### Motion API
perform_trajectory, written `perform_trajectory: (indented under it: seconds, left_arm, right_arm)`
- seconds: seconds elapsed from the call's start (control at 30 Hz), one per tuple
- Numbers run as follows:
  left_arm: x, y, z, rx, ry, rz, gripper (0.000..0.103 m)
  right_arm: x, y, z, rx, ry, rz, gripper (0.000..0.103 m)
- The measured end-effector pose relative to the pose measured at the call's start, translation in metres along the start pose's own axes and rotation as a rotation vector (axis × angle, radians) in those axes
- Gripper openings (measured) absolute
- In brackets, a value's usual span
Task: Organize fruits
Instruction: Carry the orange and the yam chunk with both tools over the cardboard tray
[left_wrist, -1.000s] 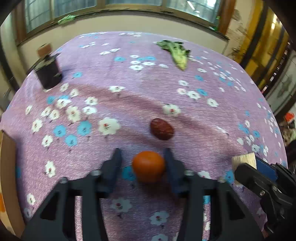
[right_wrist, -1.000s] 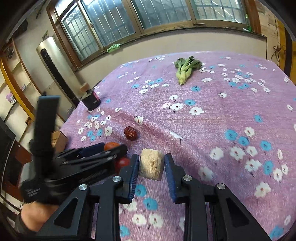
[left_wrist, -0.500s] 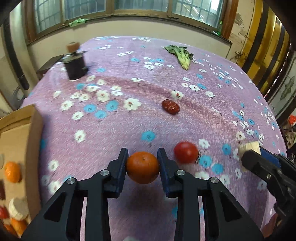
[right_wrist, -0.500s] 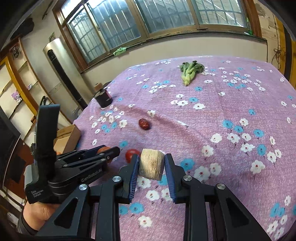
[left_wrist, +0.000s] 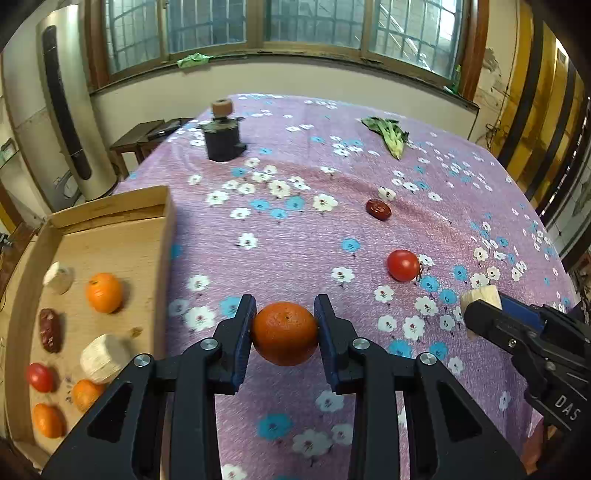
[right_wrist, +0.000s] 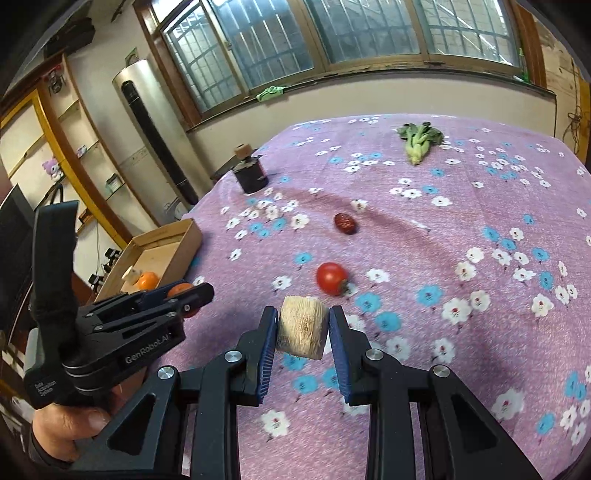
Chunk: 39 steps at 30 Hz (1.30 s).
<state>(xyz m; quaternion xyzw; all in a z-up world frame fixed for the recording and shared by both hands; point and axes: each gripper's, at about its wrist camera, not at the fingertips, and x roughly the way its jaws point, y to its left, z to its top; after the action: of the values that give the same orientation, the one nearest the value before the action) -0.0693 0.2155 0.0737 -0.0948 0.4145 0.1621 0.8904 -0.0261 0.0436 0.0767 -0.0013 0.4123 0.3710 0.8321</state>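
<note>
Left gripper (left_wrist: 284, 334): clamps a round, dimpled orange (left_wrist: 285, 333), stem end up, above the cloth.
Right gripper (right_wrist: 302, 329): clenched on a pale, fibrous, stubby chunk (right_wrist: 303, 327), axis level between the pads.
Wooden tray (left_wrist: 162, 236): at nine o'clock, holding fruit.
Tomato (left_wrist: 403, 265): smooth, on the floral cloth (left_wrist: 295, 236) at two o'clock.

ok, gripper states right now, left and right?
Left gripper: closed on the orange, off the table.
Right gripper: closed on the pale cylindrical chunk.
</note>
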Motion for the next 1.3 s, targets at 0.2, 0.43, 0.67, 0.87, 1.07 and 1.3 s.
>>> perform_trajectory:
  seconds: [0.2,0.43,0.67,0.87,1.07,1.3]
  left_arm:
    - [-0.015,0.012,-0.009,-0.019,-0.018,0.007,0.030]
    - [-0.029,0.024,-0.018,-0.036,-0.034,0.015,0.030]
    - [-0.038,0.038,-0.024,-0.057,-0.046,0.024,0.030]
    - [-0.043,0.052,-0.028,-0.079,-0.052,0.037,0.030]
    - [-0.044,0.066,-0.033,-0.101,-0.049,0.046,0.030]
    - [-0.044,0.081,-0.036,-0.123,-0.045,0.056,0.030]
  right_arm:
    - [-0.003,0.018,-0.007,-0.025,0.005,0.013,0.029]
    - [-0.006,0.036,-0.013,-0.053,0.009,0.024,0.029]
    - [-0.006,0.053,-0.017,-0.082,0.016,0.031,0.029]
    - [-0.004,0.067,-0.019,-0.105,0.024,0.042,0.029]
    - [0.002,0.080,-0.021,-0.126,0.035,0.054,0.029]
    - [0.011,0.094,-0.023,-0.148,0.052,0.067,0.028]
